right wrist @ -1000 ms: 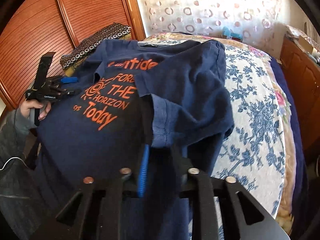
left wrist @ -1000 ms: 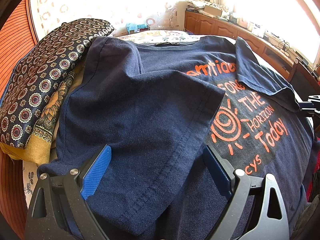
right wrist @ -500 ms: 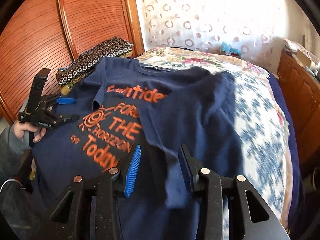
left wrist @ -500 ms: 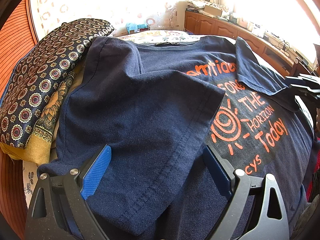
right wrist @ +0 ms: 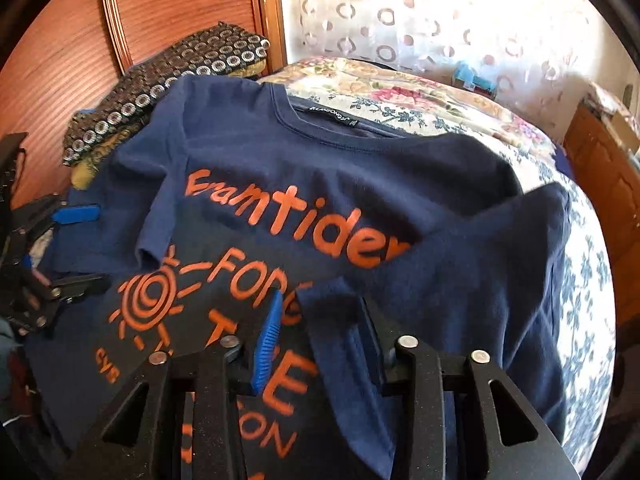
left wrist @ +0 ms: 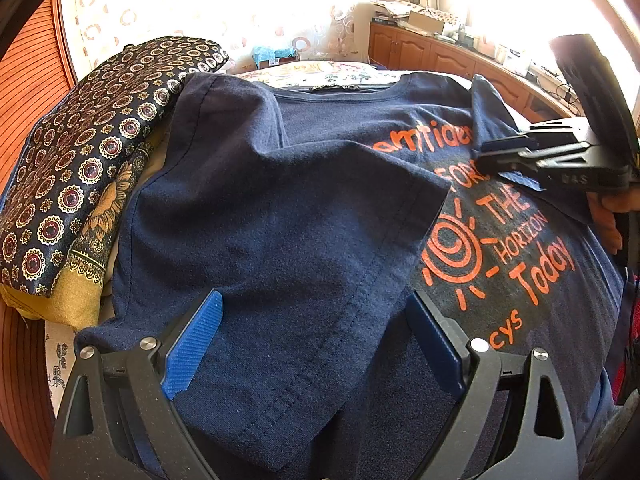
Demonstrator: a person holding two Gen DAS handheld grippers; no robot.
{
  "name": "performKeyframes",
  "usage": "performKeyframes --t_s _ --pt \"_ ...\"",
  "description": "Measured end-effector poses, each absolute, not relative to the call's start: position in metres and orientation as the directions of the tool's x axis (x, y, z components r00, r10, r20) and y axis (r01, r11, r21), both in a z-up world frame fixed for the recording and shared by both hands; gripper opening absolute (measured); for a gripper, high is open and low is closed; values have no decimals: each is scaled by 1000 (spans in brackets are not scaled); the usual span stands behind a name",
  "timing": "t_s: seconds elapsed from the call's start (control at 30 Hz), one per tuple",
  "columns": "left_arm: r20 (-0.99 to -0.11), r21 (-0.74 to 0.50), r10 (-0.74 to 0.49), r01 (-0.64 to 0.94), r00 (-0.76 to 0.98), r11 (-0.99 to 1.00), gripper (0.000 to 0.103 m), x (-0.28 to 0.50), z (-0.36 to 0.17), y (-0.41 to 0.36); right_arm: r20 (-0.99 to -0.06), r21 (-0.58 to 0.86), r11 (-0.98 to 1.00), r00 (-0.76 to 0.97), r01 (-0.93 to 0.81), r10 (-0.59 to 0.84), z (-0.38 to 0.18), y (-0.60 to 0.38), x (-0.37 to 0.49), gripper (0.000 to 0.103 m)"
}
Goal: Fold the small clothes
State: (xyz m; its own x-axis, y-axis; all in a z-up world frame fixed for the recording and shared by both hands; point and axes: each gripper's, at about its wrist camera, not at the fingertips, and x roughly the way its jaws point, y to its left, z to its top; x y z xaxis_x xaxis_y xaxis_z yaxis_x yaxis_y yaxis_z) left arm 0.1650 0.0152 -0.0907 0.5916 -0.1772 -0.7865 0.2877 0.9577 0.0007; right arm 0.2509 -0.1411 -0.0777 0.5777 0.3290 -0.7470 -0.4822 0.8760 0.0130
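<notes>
the left hand-held gripper has its jaws spread wide, the two blue pads hovering over the folded-in left sleeve of the navy t-shirt and gripping nothing. that sleeve lies flat across the chest, its hem running diagonally and covering the start of the orange print.

the right hand-held gripper is partly parted, with the edge of the right sleeve lying between its fingers; whether the pads press the cloth cannot be told from either view. in the left wrist view that same gripper reaches in low from the right, sitting right over the folded right sleeve and hiding part of the lettering.

the t-shirt lies face up on the bed, neck toward the far end, spread over a floral bedspread whose blue-and-white pattern shows to the right of it. at the shirt's far left, touching its shoulder, sits a stack of patterned fabric with dark medallion print over mustard cloth. a red-brown slatted wardrobe door stands behind that stack. a sheer curtain with ring motifs hangs beyond the bed, and a wooden cabinet cluttered with boxes runs along the far right.
</notes>
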Motion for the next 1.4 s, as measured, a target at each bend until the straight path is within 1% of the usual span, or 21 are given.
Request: performKeyframes --t_s 0.03,0.07,0.17,0.27,0.3,0.33,0.37,0.43,0.5,0.63,0.73,0.8,0.9,0.97,1.03,1.13,1.27,1.37,1.4 --pt "-787 0 -177 288 592 958 93 165 -91 15 -749 8 876 577 -483 325 -76 -138 252 12" --pt "-786 0 -178 288 592 958 93 165 -91 15 -746 -2 872 581 -490 325 -75 -134 253 3" --pt "-786 0 -178 288 592 958 93 165 -91 15 -721 -4 857 595 -516 355 -68 -124 250 3" --pt "-786 1 -177 288 592 958 93 165 -91 15 -669 57 849 611 -526 423 -56 -123 244 3" --pt "-786 0 -178 288 592 958 93 165 -91 15 -662 62 852 617 -520 425 -54 -124 242 3" --pt "-786 0 -178 288 592 958 93 165 -91 15 -663 60 856 621 -513 419 -55 -124 242 4" --pt "-786 0 -178 288 592 958 93 165 -91 15 -667 60 856 617 -514 418 -56 -125 242 7" --pt "-786 0 -177 288 592 958 93 165 -91 15 -675 55 856 612 -514 411 -58 -128 242 26" --pt "-786 1 -177 288 592 958 93 164 -90 15 -670 56 856 616 -515 414 -59 -140 241 30" --pt "-787 4 -175 288 592 958 93 164 -89 14 -637 57 868 652 -493 412 -47 -171 233 48" --pt "-796 25 -150 279 587 960 93 163 -86 15 -614 36 888 691 -459 382 -38 -199 230 56" --pt "-778 34 -154 286 609 958 93 160 -75 17 -612 11 903 711 -430 346 -36 -217 229 57" --pt "-741 -6 -195 284 642 959 93 162 -48 27 -628 -30 925 727 -379 278 -41 -242 240 57" --pt "-725 -14 -204 282 658 959 93 169 -34 32 -641 -30 936 725 -352 252 -45 -255 250 57" --pt "-717 1 -185 267 672 964 93 179 -24 38 -648 -10 944 722 -329 245 -45 -268 260 57" --pt "-714 -8 -178 247 677 969 86 206 -13 46 -649 23 951 718 -309 250 -44 -279 273 57" --pt "-725 -66 -213 242 655 968 68 246 -10 55 -669 37 952 700 -304 249 -53 -278 291 57" --pt "-744 -46 -194 240 640 970 58 268 -14 51 -688 30 948 682 -315 249 -61 -275 299 57" --pt "-751 -39 -187 240 633 970 57 274 -16 50 -693 34 948 676 -318 251 -62 -276 302 57"
